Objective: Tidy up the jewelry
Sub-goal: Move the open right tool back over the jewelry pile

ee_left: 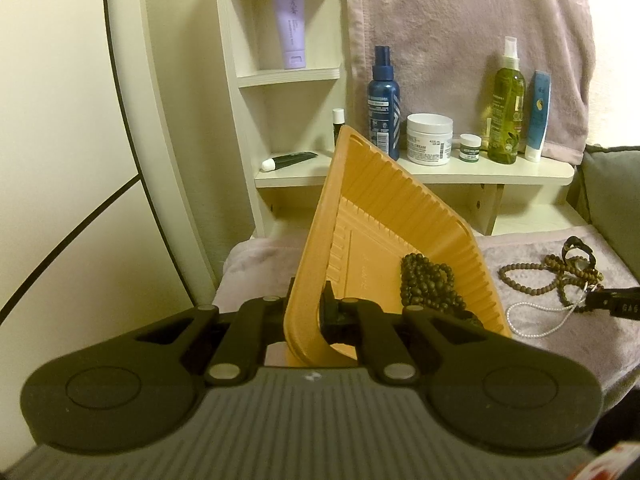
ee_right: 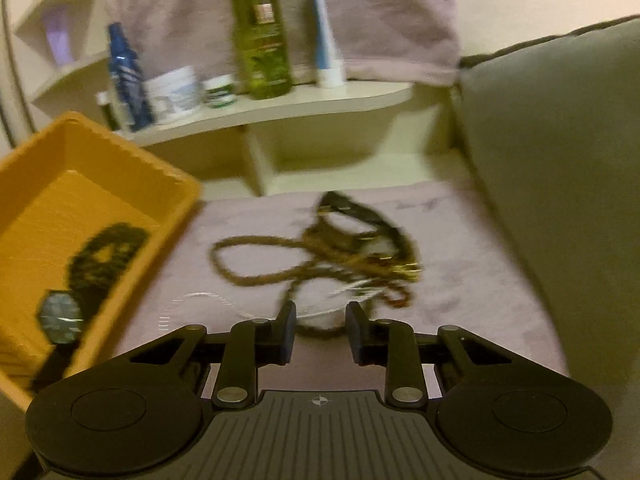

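Observation:
My left gripper [ee_left: 310, 312] is shut on the rim of an orange tray [ee_left: 384, 216] and holds it tilted up on its side. A dark bead necklace [ee_left: 430, 286] lies in the tray. In the right wrist view the tray [ee_right: 52, 208] also holds the dark beads [ee_right: 104, 256] and a wristwatch [ee_right: 60, 318]. My right gripper [ee_right: 320, 330] is open and empty, just above a tangled pile of jewelry [ee_right: 344, 248]: brown bead strands, a white pearl string [ee_right: 320, 314] and a dark strap. The pile also shows in the left wrist view [ee_left: 560, 280].
The jewelry lies on a lilac towel [ee_right: 460, 280]. A white shelf [ee_left: 440, 172] behind holds bottles, jars and tubes. A grey cushion [ee_right: 560, 160] stands at the right. A white corner shelf [ee_left: 280, 72] with a lilac tube is at the back left.

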{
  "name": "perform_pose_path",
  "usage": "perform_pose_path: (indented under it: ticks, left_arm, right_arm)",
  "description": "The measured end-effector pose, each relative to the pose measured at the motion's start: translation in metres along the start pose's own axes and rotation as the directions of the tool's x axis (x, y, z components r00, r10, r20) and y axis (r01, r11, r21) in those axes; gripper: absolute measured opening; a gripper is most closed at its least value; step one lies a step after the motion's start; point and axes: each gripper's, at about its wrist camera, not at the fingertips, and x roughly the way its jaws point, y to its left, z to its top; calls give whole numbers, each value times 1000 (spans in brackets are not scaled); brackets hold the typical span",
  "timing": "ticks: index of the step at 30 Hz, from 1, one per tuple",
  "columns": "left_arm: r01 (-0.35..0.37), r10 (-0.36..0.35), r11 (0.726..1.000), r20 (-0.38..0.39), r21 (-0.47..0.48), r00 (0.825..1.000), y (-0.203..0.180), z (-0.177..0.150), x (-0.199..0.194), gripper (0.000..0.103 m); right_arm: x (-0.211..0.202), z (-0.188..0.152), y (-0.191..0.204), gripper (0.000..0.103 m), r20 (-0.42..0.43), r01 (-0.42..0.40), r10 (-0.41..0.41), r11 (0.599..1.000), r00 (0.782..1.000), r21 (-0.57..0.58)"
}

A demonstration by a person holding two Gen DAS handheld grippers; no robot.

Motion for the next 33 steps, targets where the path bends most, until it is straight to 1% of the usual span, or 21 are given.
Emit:
perform_pose_path:
  ticks: [4, 8, 9, 11, 12, 14, 16, 17, 21, 29, 33]
  left_arm:
    - [-3, 3, 1000, 2, 1, 1000, 0, 0, 0, 6]
    - [-5, 5, 1000, 1, 0, 1000, 0, 0, 0, 6]
    - [-6, 6, 1000, 0, 0, 1000, 0, 0, 0, 6]
    - [-4, 4, 1000, 0, 1, 1000, 0, 0, 0, 6]
    - [-4, 4, 1000, 0, 1, 1000, 0, 0, 0, 6]
    - [-5, 5, 1000, 1, 1, 1000, 0, 0, 0, 6]
    - [-6, 6, 1000, 1, 1, 1000, 0, 0, 0, 6]
    - [-5, 5, 1000, 1, 1, 1000, 0, 0, 0, 6]
    - [-4, 4, 1000, 1, 1, 1000, 0, 0, 0, 6]
    - [-6, 6, 1000, 3, 3, 1000, -2, 0, 0, 6]
    - [-6, 6, 1000, 4, 4, 1000, -2, 0, -1, 6]
  right_arm:
    - [4, -2, -19, 29, -22, 34, -33, 997, 999, 73]
    - [9, -1, -26, 27, -16, -1, 3, 992, 1000, 124]
    - [11, -1, -26, 26, -18, -2, 4, 992, 1000, 128]
    - [14, -1, -23, 16, -24, 6, -4, 992, 1000, 126]
    - [13, -1, -20, 16, -24, 10, -8, 993, 1000, 119]
    - [11, -2, -17, 10, -23, 17, -14, 994, 1000, 109]
    - [7, -3, -15, 9, -20, 19, -17, 995, 1000, 99]
    - [4, -4, -15, 6, -18, 16, -14, 995, 1000, 97]
    - [-9, -5, -17, 6, 2, 21, -21, 996, 1000, 82]
    - [-37, 0, -38, 6, 69, 91, -97, 992, 993, 87]
    - [-49, 7, -45, 6, 106, 109, -116, 992, 988, 70]
